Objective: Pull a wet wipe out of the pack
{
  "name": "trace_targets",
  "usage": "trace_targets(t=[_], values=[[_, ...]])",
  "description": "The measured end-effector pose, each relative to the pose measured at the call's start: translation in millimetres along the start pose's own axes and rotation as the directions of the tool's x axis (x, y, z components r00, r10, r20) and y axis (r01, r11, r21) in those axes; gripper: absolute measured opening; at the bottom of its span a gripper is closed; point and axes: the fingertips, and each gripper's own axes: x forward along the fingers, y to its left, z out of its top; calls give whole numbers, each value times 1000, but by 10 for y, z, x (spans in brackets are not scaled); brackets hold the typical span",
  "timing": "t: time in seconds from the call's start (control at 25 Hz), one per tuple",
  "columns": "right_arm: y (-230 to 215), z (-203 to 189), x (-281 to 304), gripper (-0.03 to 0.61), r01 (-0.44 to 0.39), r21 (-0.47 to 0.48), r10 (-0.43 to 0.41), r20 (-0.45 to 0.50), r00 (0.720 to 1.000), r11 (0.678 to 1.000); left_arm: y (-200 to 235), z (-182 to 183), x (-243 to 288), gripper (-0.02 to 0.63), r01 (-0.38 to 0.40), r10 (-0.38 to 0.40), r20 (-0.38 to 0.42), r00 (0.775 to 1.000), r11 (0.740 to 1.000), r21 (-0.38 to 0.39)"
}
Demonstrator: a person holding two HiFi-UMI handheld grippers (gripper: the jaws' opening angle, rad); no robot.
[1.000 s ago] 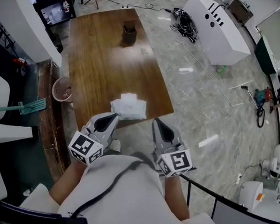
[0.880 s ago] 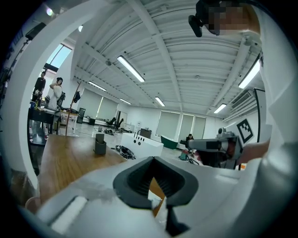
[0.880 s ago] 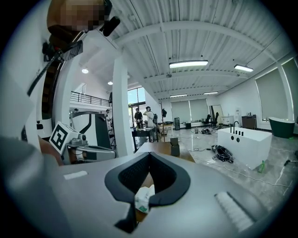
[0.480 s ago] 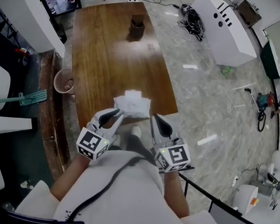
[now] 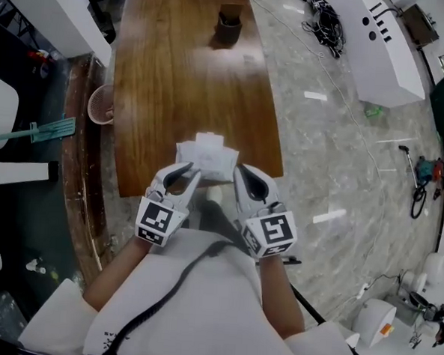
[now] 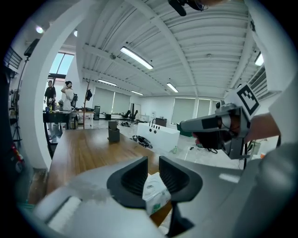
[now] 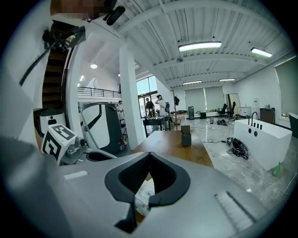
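The white wet-wipe pack (image 5: 207, 155) lies at the near end of the brown wooden table (image 5: 168, 80). My left gripper (image 5: 183, 180) hovers just short of the pack's near left corner. Its jaws have just been opening and stand apart with nothing between them; the pack (image 6: 155, 194) shows beyond the gap in the left gripper view, behind the left gripper (image 6: 152, 173). My right gripper (image 5: 245, 183) sits at the pack's near right corner with its jaw tips meeting, shut and empty. In the right gripper view the pack (image 7: 143, 197) shows below the right gripper (image 7: 149, 156).
A dark holder (image 5: 229, 25) stands at the table's far end. A round wastebasket (image 5: 100, 103) and a green mop (image 5: 37, 133) lie on the floor to the left. A white cabinet (image 5: 380, 40) and a cable bundle (image 5: 326, 14) sit on the marble floor to the right.
Both grippers have come forward and down to the table's near edge, right beside the pack. The left jaws went from shut to apart; the right jaws stayed shut.
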Motion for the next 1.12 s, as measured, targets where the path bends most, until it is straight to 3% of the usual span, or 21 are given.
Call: trace_targets(t=[0.28,0.72,0.84,1.0,1.12], values=[[-152,-366,336,9,-91,-32,89,-71,994,995,6,-366,406,196,-79,80,-100,992,997,8],[-212,-574,548,9,-169,-23,166,-107,980,985,219,-611,648,196,-228,225,-148,963,974,-8],[-230,-599,576,9,-178,-23,175,-115,978,984,208,-671,709,196,-239,233,-163,959,971,-15],[-247,-606,639,9,-189,-29,184,-117,976,982,258,-707,757,155,-257,249,-179,952,966,-24],[-280,-633,648,9,-193,-30,188,-126,974,981,329,-762,751,73,-288,276,-195,941,957,-34]])
